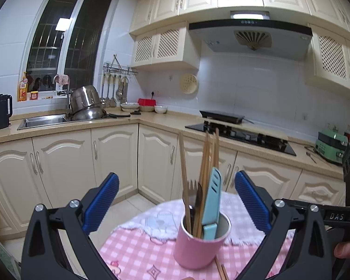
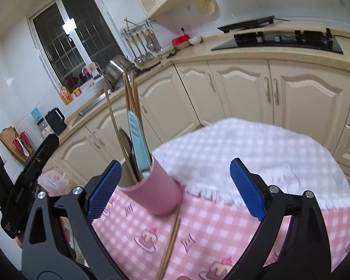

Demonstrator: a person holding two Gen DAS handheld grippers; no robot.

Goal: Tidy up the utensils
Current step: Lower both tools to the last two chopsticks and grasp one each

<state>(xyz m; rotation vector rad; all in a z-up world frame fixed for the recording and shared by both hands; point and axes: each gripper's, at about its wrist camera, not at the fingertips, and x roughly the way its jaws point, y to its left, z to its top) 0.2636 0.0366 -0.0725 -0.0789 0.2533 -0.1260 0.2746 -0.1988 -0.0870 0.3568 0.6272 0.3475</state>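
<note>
A pink cup (image 1: 196, 245) stands on a round table with a pink checked cloth (image 1: 137, 252). It holds wooden chopsticks (image 1: 207, 161), a metal fork (image 1: 193, 189) and a light blue knife (image 1: 212, 200). My left gripper (image 1: 176, 200) is open, its blue pads on either side of the cup and apart from it. In the right wrist view the cup (image 2: 151, 189) sits just right of the left pad. My right gripper (image 2: 175, 186) is open and empty. A loose pair of chopsticks (image 2: 170, 240) lies on the cloth (image 2: 221, 228) below the cup.
Cream kitchen cabinets (image 1: 114, 158) run behind the table. The counter carries a sink (image 1: 44, 120) with steel pots (image 1: 86, 103), a black stove (image 1: 242, 135) and a green appliance (image 1: 331, 144). The left gripper's body (image 2: 28, 182) shows at the left of the right wrist view.
</note>
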